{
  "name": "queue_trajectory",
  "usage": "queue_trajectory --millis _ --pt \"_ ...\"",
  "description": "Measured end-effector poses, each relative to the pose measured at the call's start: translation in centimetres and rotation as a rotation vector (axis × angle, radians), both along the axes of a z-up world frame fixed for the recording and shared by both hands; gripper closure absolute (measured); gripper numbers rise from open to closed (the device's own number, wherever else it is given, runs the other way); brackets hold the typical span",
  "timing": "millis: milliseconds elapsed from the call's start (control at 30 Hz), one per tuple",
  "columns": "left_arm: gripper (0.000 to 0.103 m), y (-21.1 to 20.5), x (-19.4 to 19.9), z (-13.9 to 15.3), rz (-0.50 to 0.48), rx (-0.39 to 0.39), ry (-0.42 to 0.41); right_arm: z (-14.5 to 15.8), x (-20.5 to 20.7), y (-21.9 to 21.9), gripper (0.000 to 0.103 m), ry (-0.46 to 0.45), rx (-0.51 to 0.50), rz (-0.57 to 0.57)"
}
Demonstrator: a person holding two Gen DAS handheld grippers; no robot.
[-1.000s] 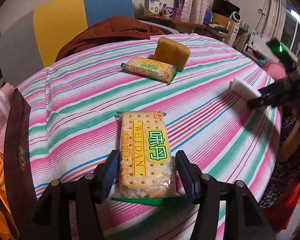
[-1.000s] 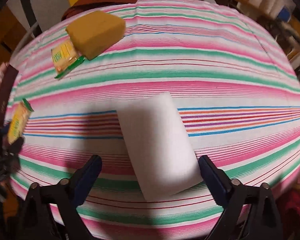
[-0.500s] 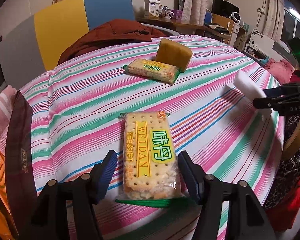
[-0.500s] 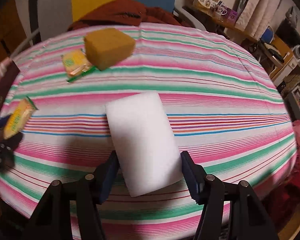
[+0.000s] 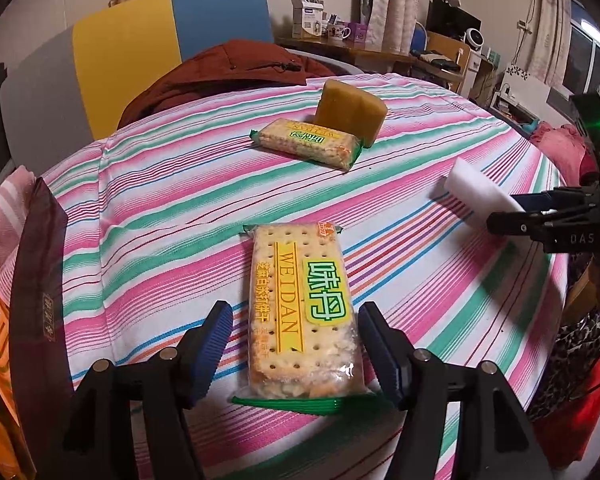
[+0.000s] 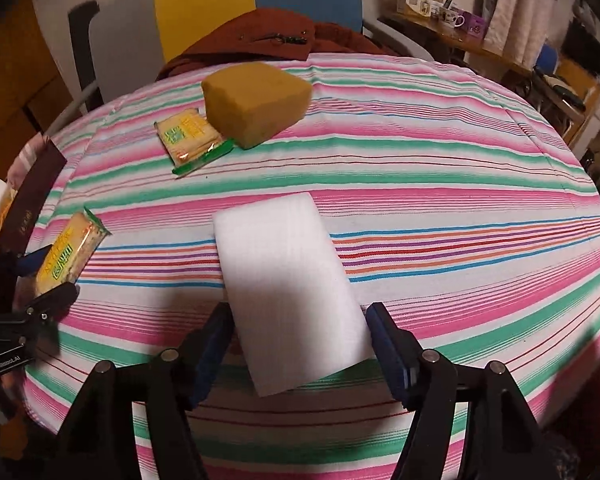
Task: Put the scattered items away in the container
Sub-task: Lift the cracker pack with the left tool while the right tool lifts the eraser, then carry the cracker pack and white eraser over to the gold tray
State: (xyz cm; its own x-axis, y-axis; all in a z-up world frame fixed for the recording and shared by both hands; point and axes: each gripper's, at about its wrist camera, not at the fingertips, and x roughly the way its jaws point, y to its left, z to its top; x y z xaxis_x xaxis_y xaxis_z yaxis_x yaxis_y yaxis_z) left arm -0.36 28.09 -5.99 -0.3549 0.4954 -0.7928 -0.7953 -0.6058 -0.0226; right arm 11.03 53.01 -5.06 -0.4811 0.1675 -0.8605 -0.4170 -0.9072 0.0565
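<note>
Tongs report: our left tongs (image 5: 296, 350) level over table (image 5: 172, 184), spread wide around cracker pack (image 5: 300, 312), not touching; our right tongs (image 6: 298, 346) clamp white sponge (image 6: 288, 280), lifted.

Near cracker packet (image 5: 300, 312) and foam block (image 6: 288, 292) on the table (image 5: 160, 184), sponge (image 5: 350, 114) beyond.

We cannot see the near end of the white sponge (image 6: 288, 284) behind the right gripper (image 6: 298, 346). The yellow sponge (image 5: 350, 114) hides behind the far cracker packet (image 5: 306, 142).
</note>
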Motion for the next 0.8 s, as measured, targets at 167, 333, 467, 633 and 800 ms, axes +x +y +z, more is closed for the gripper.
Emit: queue_trajectory --millis 167,333,467,633,800 --pt "0.037 -0.1 -0.1 -0.2 -0.003 -0.009 0.014 -0.6 0.6 -0.4 0.027 0.038 0.011 0.018" --pt "0.039 -0.3 0.1 -0.2 -0.003 0.004 0.017 -0.5 0.8 -0.9 0.038 0.063 0.046 0.023" --pt "0.041 -0.3 0.4 -0.2 -0.006 0.006 0.026 -0.6 0.8 -1.6 0.038 0.068 0.057 0.024" --pt "0.041 -0.3 0.2 0.0 -0.009 0.015 0.002 -0.5 0.8 -1.7 0.024 0.085 0.025 0.028" --pt "0.041 -0.2 -0.3 0.1 -0.017 0.017 -0.019 -0.4 1.1 -0.7 0.014 0.085 0.033 0.034"
